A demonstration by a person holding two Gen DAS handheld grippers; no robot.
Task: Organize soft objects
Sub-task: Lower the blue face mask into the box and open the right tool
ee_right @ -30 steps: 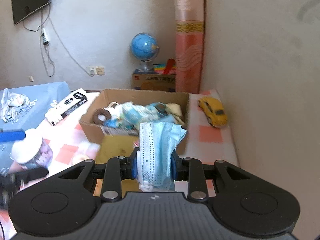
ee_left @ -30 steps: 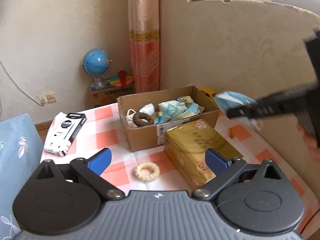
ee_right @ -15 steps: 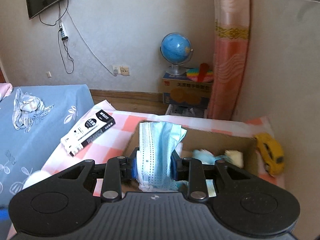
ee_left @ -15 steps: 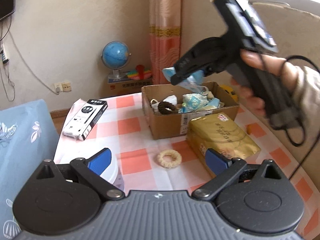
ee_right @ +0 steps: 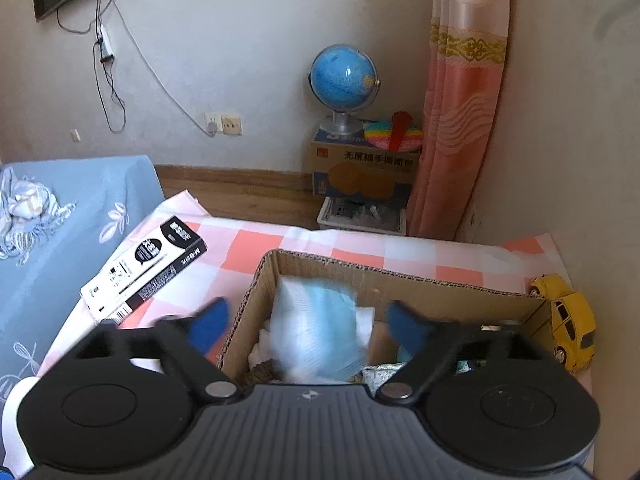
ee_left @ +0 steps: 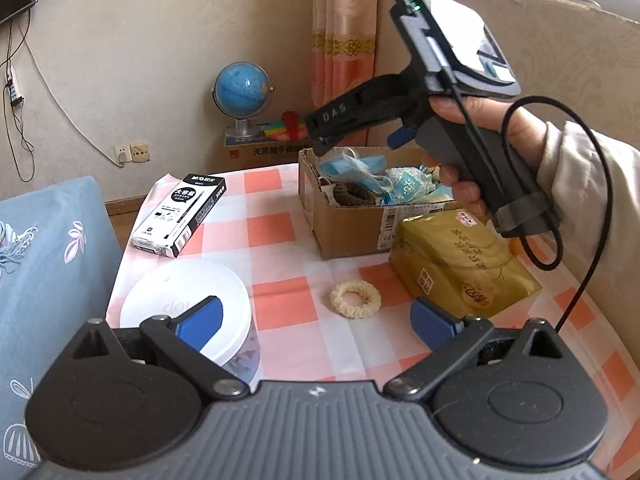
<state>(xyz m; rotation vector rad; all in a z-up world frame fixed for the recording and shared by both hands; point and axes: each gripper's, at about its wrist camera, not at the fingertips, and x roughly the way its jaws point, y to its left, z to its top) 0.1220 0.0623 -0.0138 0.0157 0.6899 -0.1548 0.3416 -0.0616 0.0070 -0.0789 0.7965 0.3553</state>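
Right gripper (ee_right: 304, 324) jaws were opening; pale blue pleated face mask (ee_right: 320, 332) was released over brown cardboard box (ee_right: 400, 280), frame centre. Next: cream ring-shaped scrunchie (ee_left: 355, 300).

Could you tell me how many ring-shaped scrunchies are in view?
2: a cream scrunchie on the tablecloth before the box, and a brown scrunchie inside it. Others may lie hidden under the box's contents.
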